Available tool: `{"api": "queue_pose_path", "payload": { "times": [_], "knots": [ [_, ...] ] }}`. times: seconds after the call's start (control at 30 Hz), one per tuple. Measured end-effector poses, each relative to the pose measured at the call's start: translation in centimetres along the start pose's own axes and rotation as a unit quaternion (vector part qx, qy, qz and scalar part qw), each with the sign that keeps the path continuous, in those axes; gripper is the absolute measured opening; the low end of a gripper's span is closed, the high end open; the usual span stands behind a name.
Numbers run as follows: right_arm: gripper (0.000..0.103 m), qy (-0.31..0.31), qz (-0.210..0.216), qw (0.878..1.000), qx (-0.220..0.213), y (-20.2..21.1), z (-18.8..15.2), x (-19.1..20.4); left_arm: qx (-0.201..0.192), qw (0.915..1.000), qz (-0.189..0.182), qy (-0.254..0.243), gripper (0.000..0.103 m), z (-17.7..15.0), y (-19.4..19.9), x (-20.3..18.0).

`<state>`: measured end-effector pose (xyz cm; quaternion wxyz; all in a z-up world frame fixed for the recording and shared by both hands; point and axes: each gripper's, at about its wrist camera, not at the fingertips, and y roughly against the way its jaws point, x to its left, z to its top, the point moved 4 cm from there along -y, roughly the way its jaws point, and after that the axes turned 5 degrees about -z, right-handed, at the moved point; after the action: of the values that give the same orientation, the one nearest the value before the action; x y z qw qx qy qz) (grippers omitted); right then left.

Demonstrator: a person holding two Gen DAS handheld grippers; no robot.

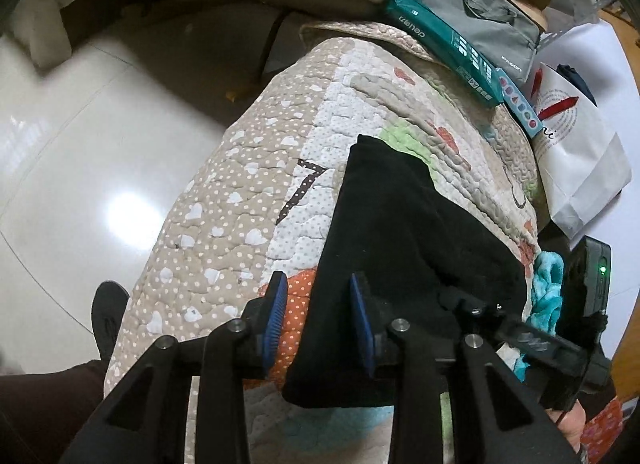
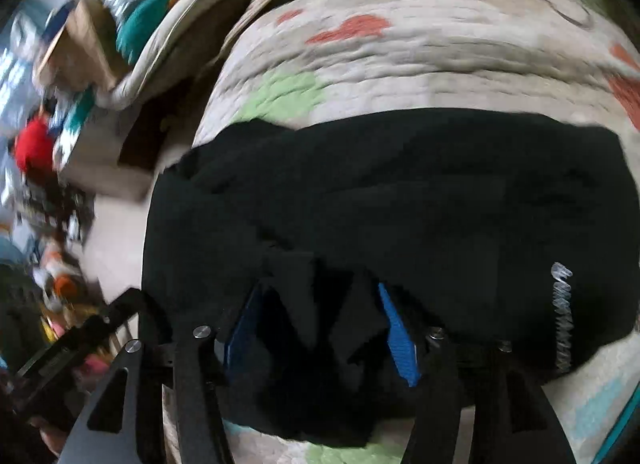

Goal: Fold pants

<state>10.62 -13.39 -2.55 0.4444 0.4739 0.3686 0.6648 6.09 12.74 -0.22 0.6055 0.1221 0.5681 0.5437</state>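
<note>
Black pants (image 1: 404, 248) lie folded on a quilted patchwork cover (image 1: 256, 168). In the left wrist view my left gripper (image 1: 318, 320) is open above the near left edge of the pants, with the left blue pad (image 1: 276, 316) over the quilt and the right pad (image 1: 362, 324) over the black cloth. In the blurred right wrist view the pants (image 2: 400, 184) fill the middle, with a white logo (image 2: 562, 316) at right. My right gripper (image 2: 320, 332) is open, its blue pads (image 2: 398, 336) apart with black cloth bunched between them. Whether the cloth is gripped is unclear.
At the quilt's far edge lie a teal box (image 1: 444, 44), a grey bag (image 1: 488, 12) and a white paper bag (image 1: 576, 152). A turquoise cloth (image 1: 546, 284) lies by the pants at right. Shiny floor (image 1: 80, 152) drops off on the left. My shoe (image 1: 106, 316) shows below.
</note>
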Motion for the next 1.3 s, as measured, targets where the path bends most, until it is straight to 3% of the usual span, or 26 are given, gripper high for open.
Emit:
{"api": "queue_pose_path", "payload": {
  "times": [0.03, 0.27, 0.37, 0.43, 0.53, 0.6, 0.7, 0.87, 0.97, 1.03, 1.07, 1.2, 1.3],
  "knots": [
    [0.026, 0.020, -0.019, 1.000, 0.004, -0.1, 0.0, 0.6, 0.000, 1.0000, -0.002, 0.003, 0.031, 0.0, 0.1, 0.1],
    [0.022, 0.046, -0.044, 0.997, -0.041, 2.3, 3.0, 1.7, -0.006, 1.0000, -0.003, 0.006, 0.031, 0.3, 0.2, 0.3],
    [0.032, 0.060, -0.071, 0.995, -0.030, 1.4, 2.7, 1.6, -0.006, 1.0000, 0.003, 0.003, 0.031, 0.2, 0.1, 0.4],
    [0.050, 0.058, -0.092, 0.994, -0.030, 1.4, 2.0, 0.6, -0.006, 1.0000, 0.005, 0.004, 0.031, 0.2, 0.0, 0.5],
    [0.063, -0.003, -0.060, 0.995, -0.083, 4.9, 0.3, -2.3, -0.008, 1.0000, 0.004, -0.001, 0.031, 0.3, 0.1, 0.4],
    [0.064, -0.046, -0.048, 0.991, -0.114, 7.3, -1.2, -4.4, -0.014, 0.9998, 0.001, -0.015, 0.031, 0.4, 0.2, -0.1],
    [0.064, -0.090, -0.080, 0.981, -0.155, 10.1, -4.4, -8.2, -0.027, 0.9977, 0.000, -0.063, 0.032, 0.3, 0.4, -1.8],
    [0.064, -0.131, -0.029, 0.978, -0.161, 9.6, -7.2, -10.0, -0.041, 0.9918, 0.010, -0.120, 0.033, -0.4, 0.0, -3.9],
    [0.064, -0.096, -0.028, 0.983, -0.156, 8.9, -6.5, -8.9, -0.043, 0.9915, 0.014, -0.122, 0.033, -0.5, -0.3, -4.0],
    [0.074, -0.070, -0.030, 0.987, -0.141, 8.7, -6.0, -8.0, -0.042, 0.9920, 0.018, -0.118, 0.033, -0.4, -0.5, -3.8],
    [0.074, -0.065, -0.025, 0.989, -0.131, 8.4, -6.0, -8.0, -0.040, 0.9924, 0.018, -0.115, 0.033, -0.3, -0.6, -3.6],
    [0.075, -0.100, 0.058, 0.979, -0.166, 10.7, -5.7, -7.9, -0.024, 0.9958, -0.004, -0.088, 0.033, -0.8, -0.6, -2.9],
    [0.074, -0.038, 0.038, 0.987, -0.152, 10.7, -2.8, -4.6, -0.007, 0.9977, -0.032, -0.060, 0.033, -2.2, -0.5, -2.6]
  ]
}}
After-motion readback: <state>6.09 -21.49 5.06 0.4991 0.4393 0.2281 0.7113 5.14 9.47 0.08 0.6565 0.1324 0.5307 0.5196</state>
